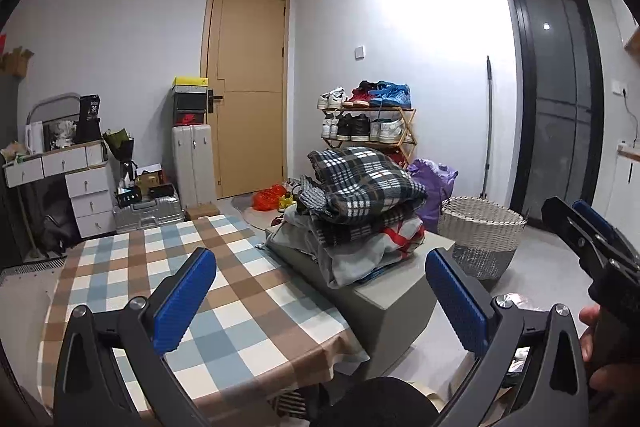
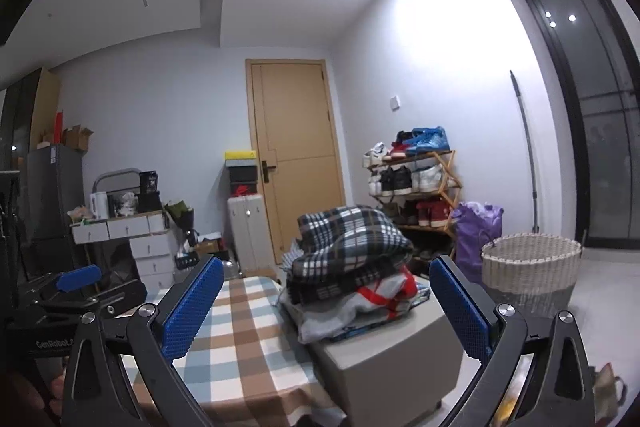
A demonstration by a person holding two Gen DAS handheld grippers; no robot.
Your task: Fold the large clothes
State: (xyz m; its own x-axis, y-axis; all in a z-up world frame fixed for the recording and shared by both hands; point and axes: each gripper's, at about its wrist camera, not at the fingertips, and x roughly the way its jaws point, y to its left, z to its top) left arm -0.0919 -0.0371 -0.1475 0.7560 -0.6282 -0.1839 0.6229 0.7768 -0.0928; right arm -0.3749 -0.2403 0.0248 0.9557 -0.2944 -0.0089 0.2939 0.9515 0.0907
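Left wrist view shows the left hand-held gripper (image 1: 320,303) held above the checked desk (image 1: 132,267), its blue pads spread wide with nothing between them. The pile of clothes (image 1: 356,211) sits ahead and slightly to the right of it, on a grey box (image 1: 396,303) that stands just beside the desk's right edge. A plaid garment (image 1: 360,179) lies crumpled on top, over a red-and-white piece and grey ones below. No garment lies on the part of the desk in view.

From the right wrist view, the right hand-held gripper (image 2: 326,311) is also wide apart and empty, and the pile lies almost straight ahead between its fingers. The right one looks the nearer of the two to the clothes, as it is on the box's side; the left would have to reach across.

The plaid piece bulges in a mound running roughly left to right, with no clear long axis to read. Whether the heap is waiting to be folded or has been stacked after folding, the pictures do not settle; its loose, rumpled look leans toward the former.
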